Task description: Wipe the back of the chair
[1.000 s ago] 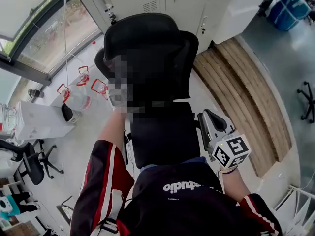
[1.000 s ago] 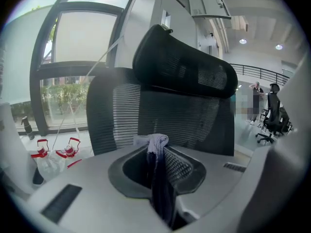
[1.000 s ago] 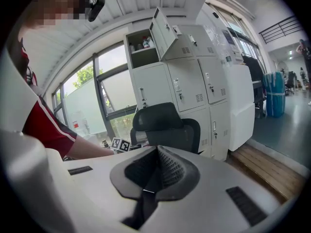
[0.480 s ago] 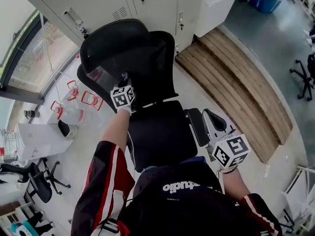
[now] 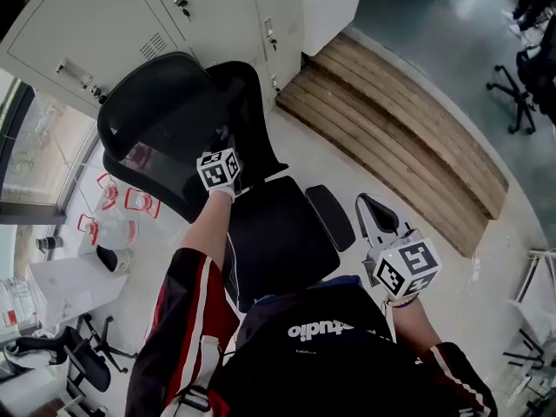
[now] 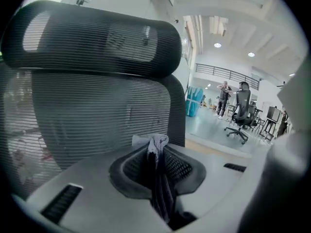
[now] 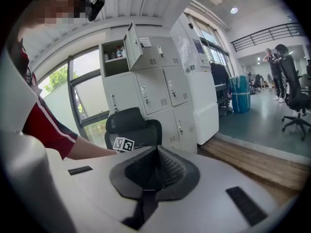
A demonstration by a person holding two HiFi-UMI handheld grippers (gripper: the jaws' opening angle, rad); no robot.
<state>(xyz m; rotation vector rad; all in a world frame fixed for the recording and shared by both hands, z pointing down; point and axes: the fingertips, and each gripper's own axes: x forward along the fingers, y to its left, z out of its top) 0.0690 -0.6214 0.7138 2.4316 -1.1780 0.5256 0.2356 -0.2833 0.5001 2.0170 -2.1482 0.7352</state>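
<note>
Nearest me, my right tool (image 7: 154,174) hung idle beside the chair's armrest (image 5: 331,217), jaws pressed together on nothing. Further out, my left tool (image 6: 156,161) was clamped on the cloth (image 6: 150,142), a soft grey wad pinched deep between the pads with a small tuft poking out at the tip. That tuft sat close up to the chair back (image 6: 92,115), low on the mesh under the headrest (image 6: 92,38); whether it was touching, I couldn't tell. I judged the cloth light and limp, so holding it by the bunched middle suited it. The mesh looked springy and likely to give under pressure, and the chair might swivel away. Lockers (image 5: 95,24) stood behind.
</note>
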